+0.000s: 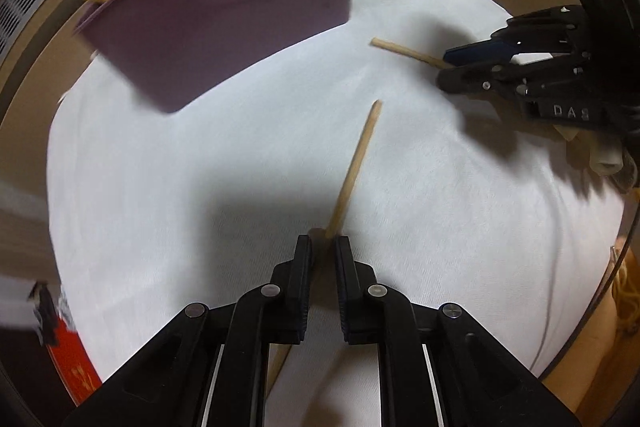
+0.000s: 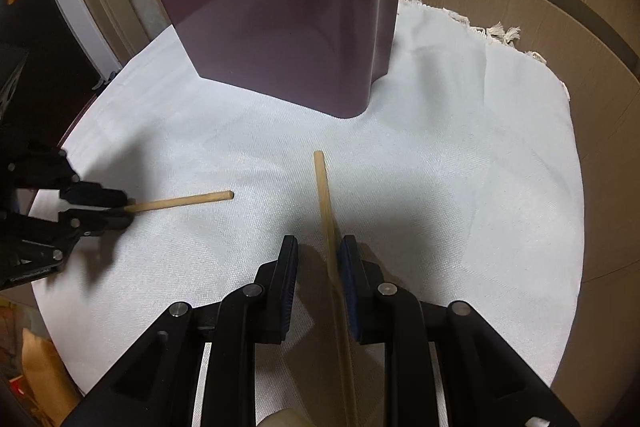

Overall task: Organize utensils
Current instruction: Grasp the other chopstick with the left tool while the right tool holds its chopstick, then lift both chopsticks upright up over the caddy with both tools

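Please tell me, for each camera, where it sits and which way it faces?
Left wrist: on the left gripper, facing down at the white cloth; own fingers grip a wooden chopstick.
Right wrist: on the right gripper, facing the purple plastic utensil holder; fingers hold another chopstick.
Shared: cloth, holder, both chopsticks, each other's gripper.

Only readable lettering I can spot is "DAS" in raised letters on the black body of the right tool (image 1: 448,65), seen from the left wrist view. There's a gold mark on a red thing (image 1: 74,367) at the lower left, but it's too blurry to read.
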### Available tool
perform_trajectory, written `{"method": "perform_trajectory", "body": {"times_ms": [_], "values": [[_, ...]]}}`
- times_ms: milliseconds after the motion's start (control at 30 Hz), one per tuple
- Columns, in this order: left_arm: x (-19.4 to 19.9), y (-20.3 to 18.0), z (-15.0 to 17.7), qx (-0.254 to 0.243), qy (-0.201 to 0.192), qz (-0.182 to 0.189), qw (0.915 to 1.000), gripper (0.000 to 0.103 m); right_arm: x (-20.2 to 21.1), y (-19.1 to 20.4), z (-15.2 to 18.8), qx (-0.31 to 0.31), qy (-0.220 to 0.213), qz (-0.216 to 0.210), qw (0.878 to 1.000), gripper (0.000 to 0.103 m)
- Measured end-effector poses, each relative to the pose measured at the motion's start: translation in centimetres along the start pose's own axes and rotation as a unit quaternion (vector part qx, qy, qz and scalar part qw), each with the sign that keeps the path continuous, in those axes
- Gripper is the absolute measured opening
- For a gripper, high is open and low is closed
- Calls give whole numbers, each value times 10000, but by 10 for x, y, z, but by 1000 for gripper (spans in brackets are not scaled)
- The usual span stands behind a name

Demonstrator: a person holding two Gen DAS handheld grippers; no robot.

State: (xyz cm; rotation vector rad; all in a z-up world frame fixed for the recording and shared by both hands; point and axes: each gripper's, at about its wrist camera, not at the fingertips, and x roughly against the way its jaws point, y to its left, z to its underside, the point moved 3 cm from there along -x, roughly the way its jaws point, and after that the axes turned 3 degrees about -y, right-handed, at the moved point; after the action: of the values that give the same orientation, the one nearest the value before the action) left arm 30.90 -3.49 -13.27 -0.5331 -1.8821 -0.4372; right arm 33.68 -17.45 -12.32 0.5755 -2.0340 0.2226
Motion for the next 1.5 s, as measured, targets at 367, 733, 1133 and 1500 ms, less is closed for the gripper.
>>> {"method": "perform_trajectory", "body": {"times_ms": [367,733,1133,1500], "values": [[2,-8,-32,300,-143,-38,9994,10,10,5,-2,-139,-107,-177,9997,7],[154,4,24,2042,-2699,93,9409,6,128,50,15,-40,-1487,-364,9882,7],[177,25,4,1527,-2401,-67,9586,10,168,66,-28,160,-1817,-418,9823,7],[28,38,-8,2021,-130,-266,9789,23,88,41,10,-306,-840,-627,9940,7]]}}
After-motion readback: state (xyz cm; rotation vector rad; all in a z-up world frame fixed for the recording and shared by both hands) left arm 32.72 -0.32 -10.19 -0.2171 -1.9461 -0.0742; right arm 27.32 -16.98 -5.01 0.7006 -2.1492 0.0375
